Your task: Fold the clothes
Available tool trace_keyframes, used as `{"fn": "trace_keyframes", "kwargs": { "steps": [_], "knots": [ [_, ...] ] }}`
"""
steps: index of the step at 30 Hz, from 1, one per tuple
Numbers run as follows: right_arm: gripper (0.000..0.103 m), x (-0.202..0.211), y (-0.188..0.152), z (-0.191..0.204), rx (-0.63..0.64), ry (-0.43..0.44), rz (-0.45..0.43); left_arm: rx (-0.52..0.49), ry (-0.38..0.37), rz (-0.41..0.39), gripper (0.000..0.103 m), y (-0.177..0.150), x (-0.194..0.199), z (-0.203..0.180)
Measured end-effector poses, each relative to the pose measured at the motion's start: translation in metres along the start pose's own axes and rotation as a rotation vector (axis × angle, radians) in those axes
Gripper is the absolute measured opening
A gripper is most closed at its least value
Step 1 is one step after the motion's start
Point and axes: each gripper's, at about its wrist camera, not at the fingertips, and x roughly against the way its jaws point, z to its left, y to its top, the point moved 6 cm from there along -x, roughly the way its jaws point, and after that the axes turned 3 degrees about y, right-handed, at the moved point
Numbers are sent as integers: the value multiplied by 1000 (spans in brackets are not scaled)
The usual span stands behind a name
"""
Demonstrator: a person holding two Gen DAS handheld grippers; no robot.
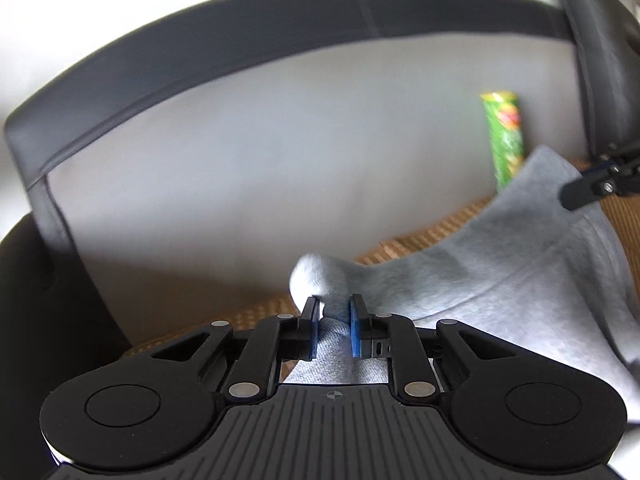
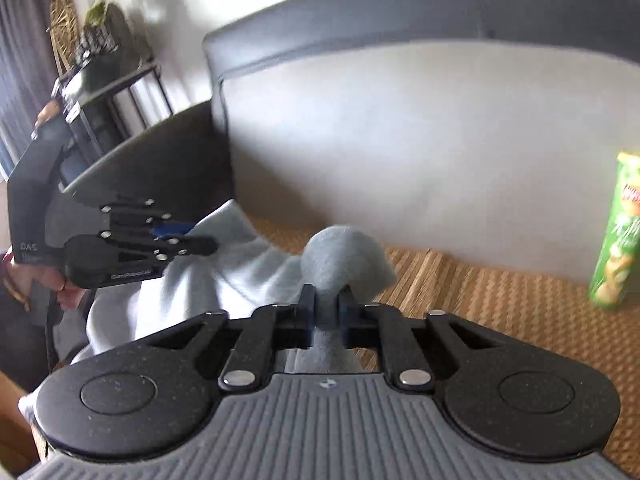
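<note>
Left wrist view: my left gripper (image 1: pixel 335 320) is almost closed, and its blue pads (image 1: pixel 354 330) pinch a bunched corner of the grey garment (image 1: pixel 500 264). From this pinch the cloth stretches to the right, lifted above the woven mat (image 1: pixel 436 236), up to my right gripper (image 1: pixel 568 194), which also holds it. Behind stands a green snack can (image 1: pixel 506 140), upright, near the pale back cushion of the sofa (image 1: pixel 240 152).

Right wrist view: on the left a hand (image 2: pixel 60 284) carries my left gripper (image 2: pixel 200 238), closed on one end of the grey garment (image 2: pixel 240 268). The cloth hangs between both grippers, partly above the mat (image 2: pixel 480 296). In the middle my right gripper (image 2: pixel 327 308) is nearly shut and clamps another bunch of the same cloth, which bulges out past the fingertips. On the far right the green snack can (image 2: pixel 618 232) stands on the mat, well apart from the garment.
</note>
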Motion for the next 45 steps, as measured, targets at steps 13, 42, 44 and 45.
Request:
{"fn": "trace_keyframes", "kwargs": {
  "steps": [13, 42, 44, 45],
  "knots": [
    [16, -131, -12, -90, -37, -282, 84, 121, 190, 152, 27, -31, -124, 15],
    [57, 132, -252, 168, 331, -161, 122, -629, 166, 75, 74, -274, 224, -125],
    [56, 116, -270, 175, 391, -167, 158, -670, 182, 77, 74, -282, 219, -130],
    [56, 111, -277, 178, 416, -177, 172, -702, 198, 75, 74, -286, 216, -133]
  ]
}}
